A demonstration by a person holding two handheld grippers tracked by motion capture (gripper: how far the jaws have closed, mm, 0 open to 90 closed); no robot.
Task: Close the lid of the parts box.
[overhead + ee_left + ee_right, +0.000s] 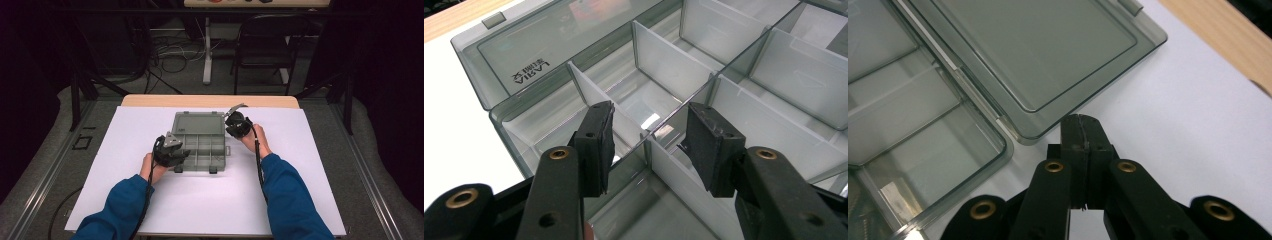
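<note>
A grey see-through compartment box [199, 146] lies open on the white sheet, its lid [198, 121] folded flat toward the far side. My left gripper [181, 156] hovers at the box's near-left corner. In the left gripper view it [649, 127] is open, its jaws standing on either side of a thin white divider [674, 175] without pressing it. The compartments below look empty. My right gripper [233, 122] is at the lid's right corner. In the right gripper view its pads [1082, 131] meet, shut on nothing, just off the lid's rim [1068, 117] over the white sheet.
The white sheet [200, 205] covers most of the wooden table [210, 101], with bare sheet on all sides of the box. Behind the table stand a dark chair [265, 40] and a white table leg [207, 50], with cables on the floor.
</note>
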